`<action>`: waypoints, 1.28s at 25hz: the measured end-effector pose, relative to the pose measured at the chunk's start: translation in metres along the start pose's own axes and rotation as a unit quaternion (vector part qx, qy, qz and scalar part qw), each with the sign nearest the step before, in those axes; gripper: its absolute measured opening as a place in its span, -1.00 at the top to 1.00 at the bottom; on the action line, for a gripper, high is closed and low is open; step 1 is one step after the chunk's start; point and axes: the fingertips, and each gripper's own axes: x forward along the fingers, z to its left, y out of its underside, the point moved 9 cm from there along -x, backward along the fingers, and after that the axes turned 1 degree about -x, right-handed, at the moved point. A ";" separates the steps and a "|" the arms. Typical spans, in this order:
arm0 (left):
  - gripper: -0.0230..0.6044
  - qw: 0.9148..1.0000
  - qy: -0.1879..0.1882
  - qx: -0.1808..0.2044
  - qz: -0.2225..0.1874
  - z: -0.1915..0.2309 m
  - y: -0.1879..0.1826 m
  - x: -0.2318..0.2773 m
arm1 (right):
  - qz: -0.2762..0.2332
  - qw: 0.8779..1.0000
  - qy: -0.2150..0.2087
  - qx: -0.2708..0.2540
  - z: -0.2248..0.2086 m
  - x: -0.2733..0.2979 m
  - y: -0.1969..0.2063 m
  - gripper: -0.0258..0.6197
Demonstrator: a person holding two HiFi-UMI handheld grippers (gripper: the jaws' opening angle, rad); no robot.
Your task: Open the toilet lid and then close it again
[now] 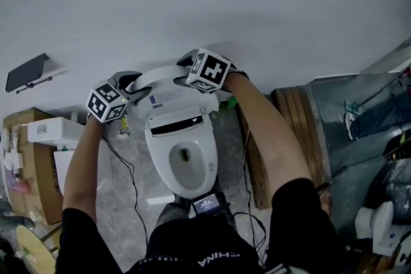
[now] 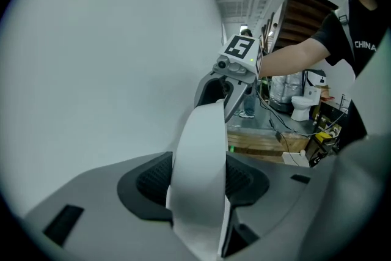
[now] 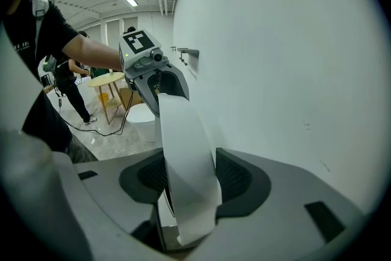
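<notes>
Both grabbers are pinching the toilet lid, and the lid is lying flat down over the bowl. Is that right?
Not quite. The left gripper and the right gripper do pinch the toilet lid, but it is lifted up, not lying flat over the bowl. The head view shows the bowl uncovered.

The floor [image 1: 119,221] is pale grey marbled tile. The toilet [image 1: 186,163] stands on it, backed against the wall. Left of the toilet sits a white boxy unit [image 1: 54,133], with a cardboard box [image 1: 38,176] beyond that. Black cables [image 1: 131,173] trail over the tiles just left of the toilet's base. Right of the toilet lies a stack of wooden boards [image 1: 292,106], possibly a pallet. Further right of the toilet stands a second, smaller white toilet [image 1: 376,224].
</notes>
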 end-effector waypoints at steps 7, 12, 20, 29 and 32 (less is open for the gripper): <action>0.24 0.999 0.026 0.037 -0.013 -0.062 0.014 -0.015 | 0.020 0.999 0.020 -0.029 0.069 -0.019 0.012 0.23; 0.23 0.998 0.023 0.064 -0.006 -0.110 0.022 -0.019 | 0.030 0.998 0.027 -0.048 0.115 -0.031 0.029 0.21; 0.21 0.995 -0.016 0.094 0.004 -0.184 0.043 -0.023 | -0.002 0.995 0.043 -0.091 0.181 -0.040 0.063 0.19; 0.13 0.988 -0.113 0.085 0.066 -0.266 0.069 -0.012 | -0.023 0.988 0.063 -0.136 0.251 -0.039 0.106 0.16; 0.12 0.982 -0.138 0.094 0.088 -0.288 0.081 -0.007 | -0.026 0.986 0.066 -0.149 0.271 -0.035 0.119 0.15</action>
